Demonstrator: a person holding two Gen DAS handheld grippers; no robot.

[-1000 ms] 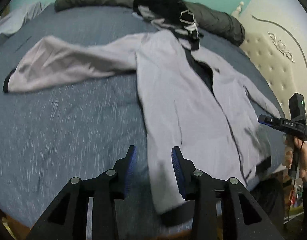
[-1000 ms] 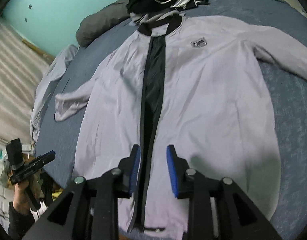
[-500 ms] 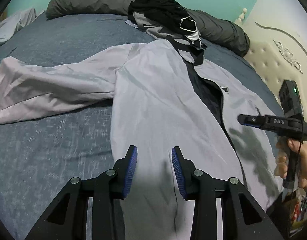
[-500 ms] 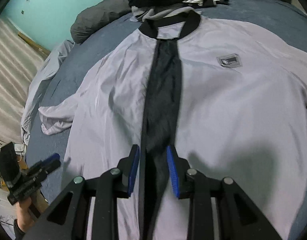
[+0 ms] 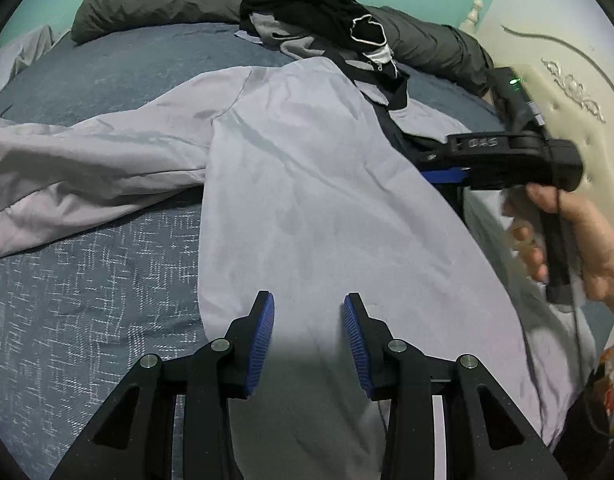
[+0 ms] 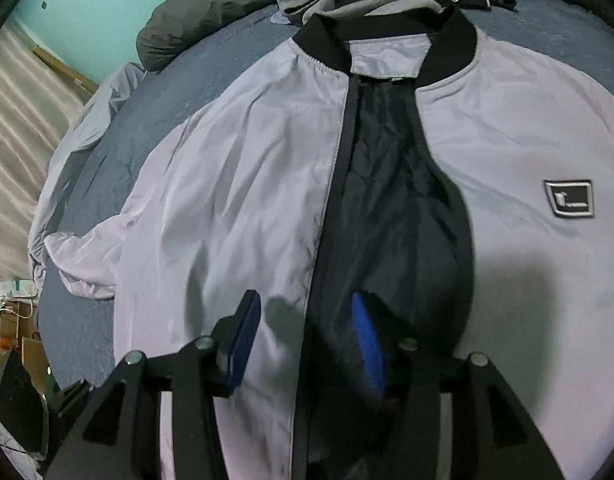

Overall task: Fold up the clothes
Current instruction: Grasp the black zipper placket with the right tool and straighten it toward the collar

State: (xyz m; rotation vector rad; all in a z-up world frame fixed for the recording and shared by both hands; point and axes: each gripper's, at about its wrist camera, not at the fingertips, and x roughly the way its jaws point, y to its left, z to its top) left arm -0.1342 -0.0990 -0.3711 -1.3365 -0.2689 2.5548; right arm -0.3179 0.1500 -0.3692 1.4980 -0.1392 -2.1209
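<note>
A light grey jacket [image 5: 307, 184] with a black collar and a dark open front lies flat on the blue bed [image 5: 87, 288], its sleeve spread to the left. It also fills the right wrist view [image 6: 235, 200], with its dark front band [image 6: 391, 208] and chest badge [image 6: 569, 198]. My left gripper [image 5: 308, 320] is open just above the jacket's left front panel. My right gripper [image 6: 307, 320] is open and straddles the edge of the dark front opening. It also shows in the left wrist view [image 5: 507, 156], low over the jacket's middle.
A pile of black and grey clothes [image 5: 319, 16] lies beyond the collar, against a dark grey rolled duvet [image 5: 159, 4]. A cream padded headboard [image 5: 567, 92] stands at the right. A grey sheet [image 6: 79, 128] hangs at the bed's left side.
Both grippers have moved forward and down toward the jacket. The right gripper has come in over the front opening and its fingers have spread wider.
</note>
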